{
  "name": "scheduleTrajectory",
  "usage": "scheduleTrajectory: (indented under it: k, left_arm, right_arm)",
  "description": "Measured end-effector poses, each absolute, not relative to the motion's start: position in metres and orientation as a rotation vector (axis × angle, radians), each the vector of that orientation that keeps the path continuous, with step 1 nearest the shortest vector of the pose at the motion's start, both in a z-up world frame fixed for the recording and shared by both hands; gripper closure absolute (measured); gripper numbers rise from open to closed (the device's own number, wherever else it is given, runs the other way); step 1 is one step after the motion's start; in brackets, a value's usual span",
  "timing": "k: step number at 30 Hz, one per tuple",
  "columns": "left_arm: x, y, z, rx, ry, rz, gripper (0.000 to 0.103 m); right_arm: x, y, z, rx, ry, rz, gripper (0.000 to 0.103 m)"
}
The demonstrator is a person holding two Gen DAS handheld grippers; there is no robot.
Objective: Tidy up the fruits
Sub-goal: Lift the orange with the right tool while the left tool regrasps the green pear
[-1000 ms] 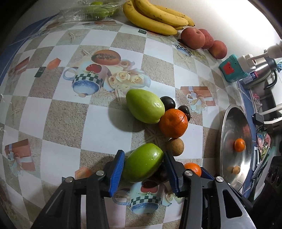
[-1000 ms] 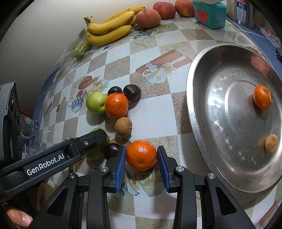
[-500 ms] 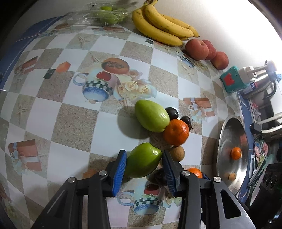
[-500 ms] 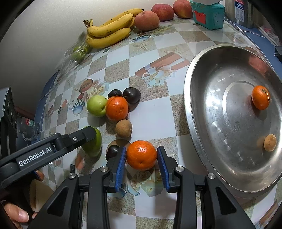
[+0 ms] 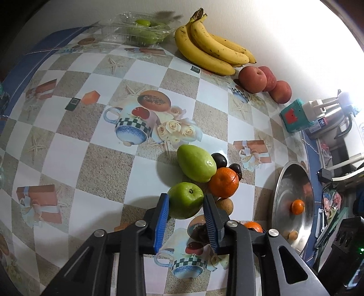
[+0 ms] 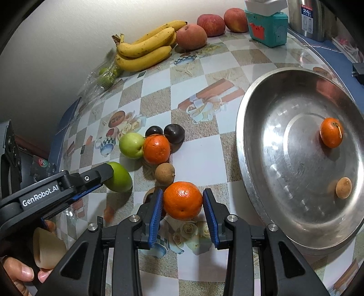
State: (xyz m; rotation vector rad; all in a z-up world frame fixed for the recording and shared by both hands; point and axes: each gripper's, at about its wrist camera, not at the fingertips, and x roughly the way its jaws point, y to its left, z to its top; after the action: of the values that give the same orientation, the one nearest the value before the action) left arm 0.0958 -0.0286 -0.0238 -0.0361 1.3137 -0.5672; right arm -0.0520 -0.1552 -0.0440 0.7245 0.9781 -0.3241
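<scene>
My left gripper (image 5: 186, 197) has a green apple (image 5: 182, 206) between its blue pads; the jaws are closing and press on it, just above the table. The right wrist view shows that apple (image 6: 121, 179) at the left gripper's (image 6: 105, 178) tip. My right gripper (image 6: 183, 198) is shut on an orange (image 6: 183, 201) resting on the checked tablecloth. Beyond lie a second green fruit (image 5: 195, 162), another orange (image 5: 224, 182), two dark plums (image 5: 219, 159) and a brown fruit (image 5: 226, 205). The steel pan (image 6: 250, 102) at right holds a small orange (image 6: 331, 132) and a brown fruit (image 6: 343, 187).
Against the back wall lie bananas (image 5: 211, 52), red apples (image 5: 252, 79) and a clear plastic box of green fruit (image 5: 141, 31). A teal box (image 5: 293, 116) and a metal kettle (image 6: 304, 18) stand at the back right. A hand (image 6: 20, 271) holds the left gripper.
The left jaws have narrowed onto the green apple and risen a little with it. The right gripper and its orange have stayed in place.
</scene>
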Motion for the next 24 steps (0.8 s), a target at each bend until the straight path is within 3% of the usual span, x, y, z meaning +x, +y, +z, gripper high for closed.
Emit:
scheduleTrajectory:
  k: [17,24]
  left_arm:
    - [0.104,-0.037,-0.041,0.034,1.27,-0.51,0.07]
    - [0.118,-0.019,-0.037,-0.077,1.256,-0.496,0.07]
  right_arm:
    - [-0.053,-0.156,-0.046,0.731,0.985,-0.325,0.066]
    - [-0.054,-0.158,-0.046,0.739,0.983,-0.328,0.066]
